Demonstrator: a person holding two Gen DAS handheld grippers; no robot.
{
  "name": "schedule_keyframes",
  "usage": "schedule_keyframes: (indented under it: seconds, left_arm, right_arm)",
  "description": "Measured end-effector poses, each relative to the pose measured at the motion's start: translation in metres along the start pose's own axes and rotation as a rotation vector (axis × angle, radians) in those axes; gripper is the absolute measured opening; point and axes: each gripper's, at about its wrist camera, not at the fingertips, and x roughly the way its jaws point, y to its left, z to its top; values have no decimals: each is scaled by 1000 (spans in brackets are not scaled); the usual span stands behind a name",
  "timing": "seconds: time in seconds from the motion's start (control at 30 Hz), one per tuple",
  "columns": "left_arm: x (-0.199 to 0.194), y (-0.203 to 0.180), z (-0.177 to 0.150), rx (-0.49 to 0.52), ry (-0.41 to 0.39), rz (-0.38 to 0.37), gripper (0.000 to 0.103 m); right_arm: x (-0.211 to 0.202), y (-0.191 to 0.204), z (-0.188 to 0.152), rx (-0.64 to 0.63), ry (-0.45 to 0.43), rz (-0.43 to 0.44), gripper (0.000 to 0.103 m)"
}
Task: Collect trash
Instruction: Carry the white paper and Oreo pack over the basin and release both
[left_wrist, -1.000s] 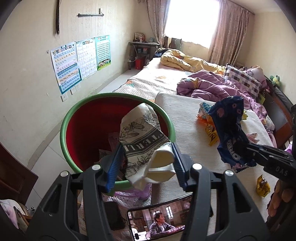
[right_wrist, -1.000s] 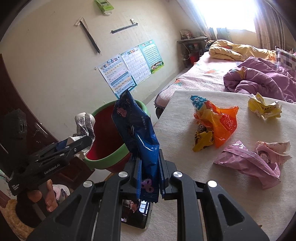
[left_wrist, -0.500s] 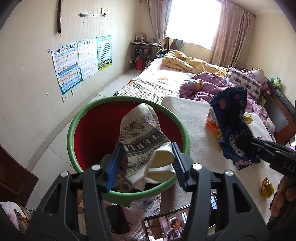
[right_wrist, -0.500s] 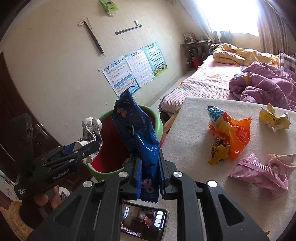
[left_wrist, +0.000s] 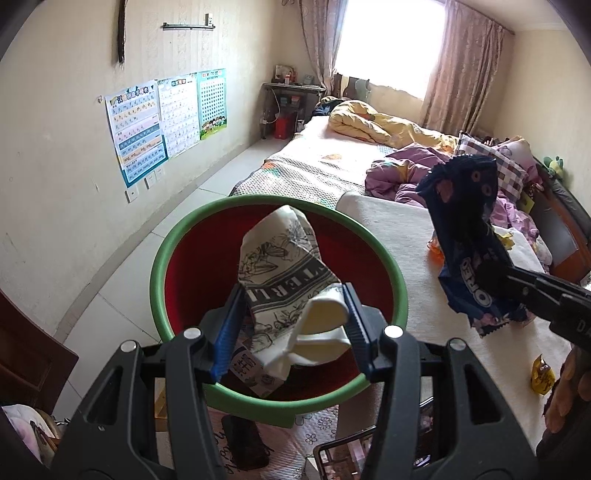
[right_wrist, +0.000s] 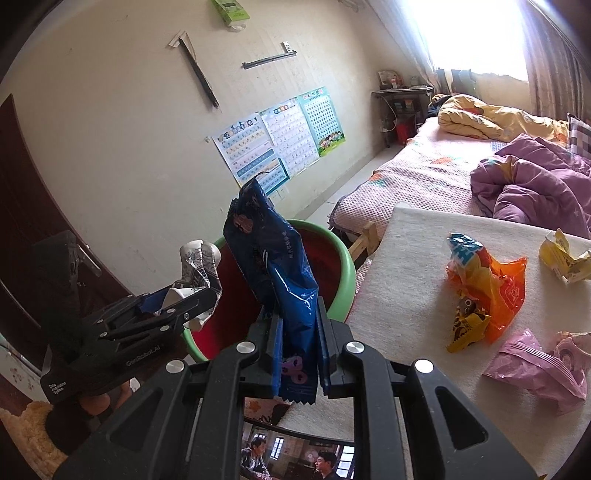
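Left wrist view: left gripper (left_wrist: 291, 325) clamped on white wrapper (left_wrist: 284, 273) above bin rim (left_wrist: 162, 251).
Right gripper (right_wrist: 299, 347): clamped on blue packet (right_wrist: 277, 266).
Table (right_wrist: 406, 266): four wrappers.

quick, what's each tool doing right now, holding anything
Left tool: closed on the crumpled white printed wrapper, over the green bin.
Right tool: closed on the blue Oreo wrapper.

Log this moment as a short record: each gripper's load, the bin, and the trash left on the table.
left gripper: shut on white printed wrapper, held over the bin
right gripper: shut on blue Oreo wrapper, near the bin
bin: green rim, red inside, some trash already at the bottom
table: orange bag, yellow wrapper, pink wrappers still lying there
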Motion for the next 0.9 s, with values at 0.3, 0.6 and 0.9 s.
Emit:
schedule_keyframes:
  seconds: [0.3, 0.6, 0.9]
  left_arm:
    - [2, 10, 1, -10, 5, 7, 50]
    - [9, 14, 2, -9, 18, 4, 50]
    - [24, 17, -3, 1, 60, -3, 50]
  right_arm:
    - [16, 12, 6, -22, 17, 7, 16]
    - [25, 13, 10, -12, 16, 12, 16]
    - [39, 10, 13, 35, 41, 25, 16]
